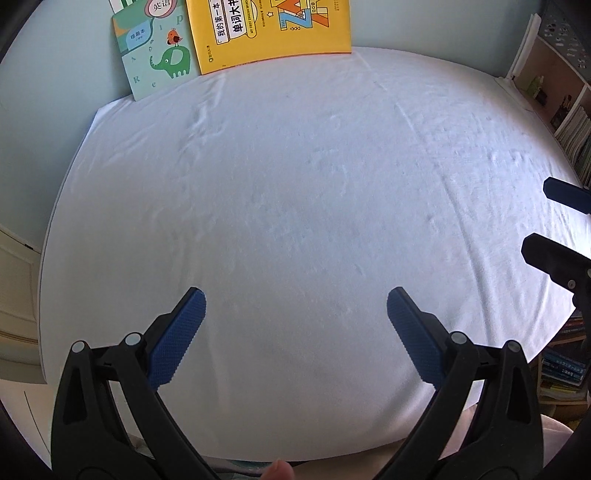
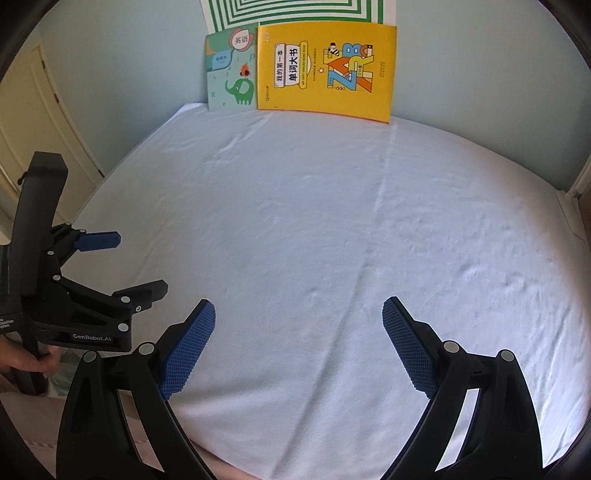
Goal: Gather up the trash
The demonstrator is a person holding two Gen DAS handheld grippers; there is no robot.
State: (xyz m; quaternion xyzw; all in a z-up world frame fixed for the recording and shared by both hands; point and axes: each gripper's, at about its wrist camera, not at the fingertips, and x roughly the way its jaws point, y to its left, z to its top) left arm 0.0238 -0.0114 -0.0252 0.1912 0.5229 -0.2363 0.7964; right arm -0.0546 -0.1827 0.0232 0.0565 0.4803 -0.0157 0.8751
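Two grippers, jaws wide | left gripper point(image 1: 295, 325) | right gripper point(image 2: 298, 328) | white cloth point(image 2: 314, 221)

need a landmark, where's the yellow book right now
The yellow book leans upright against the wall at the far edge of the white cloth, right beside the green elephant book.

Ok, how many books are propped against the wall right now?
3: a yellow word book standing at the far edge of the white sheet, a green elephant book beside it on the left, and a green-striped book behind them, mostly hidden.
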